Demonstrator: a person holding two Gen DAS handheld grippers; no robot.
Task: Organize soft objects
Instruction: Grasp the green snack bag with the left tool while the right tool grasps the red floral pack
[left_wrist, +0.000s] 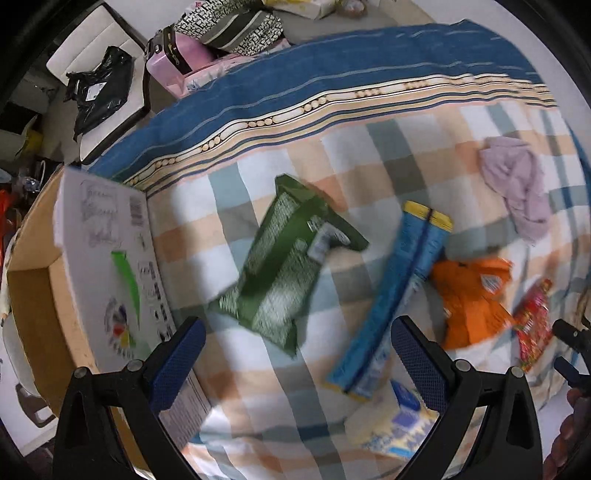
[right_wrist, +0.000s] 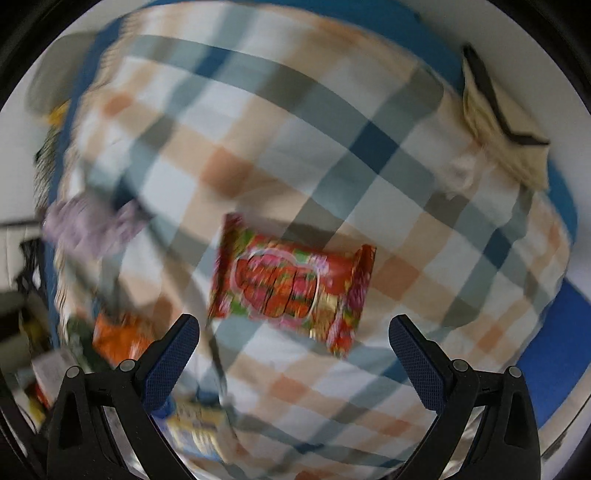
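Several soft packets lie on a checked quilt (left_wrist: 424, 147). In the left wrist view a green packet (left_wrist: 284, 266) lies ahead of my open, empty left gripper (left_wrist: 297, 345), with a blue packet (left_wrist: 395, 299), an orange packet (left_wrist: 469, 302), a red packet (left_wrist: 533, 325) and a lilac cloth (left_wrist: 517, 184) to its right. A yellow-blue packet (left_wrist: 399, 424) lies near my right finger. In the right wrist view the red packet (right_wrist: 291, 284) lies just ahead of my open, empty right gripper (right_wrist: 293, 343). The lilac cloth (right_wrist: 88, 225) and orange packet (right_wrist: 118, 336) sit to the left.
An open cardboard box (left_wrist: 92, 280) stands at the quilt's left edge. A blue striped sheet (left_wrist: 332, 74) runs behind the quilt. A pink case (left_wrist: 177, 59) and a black bag (left_wrist: 99, 88) sit beyond the bed. A beige cushion (right_wrist: 506, 129) lies at the far right.
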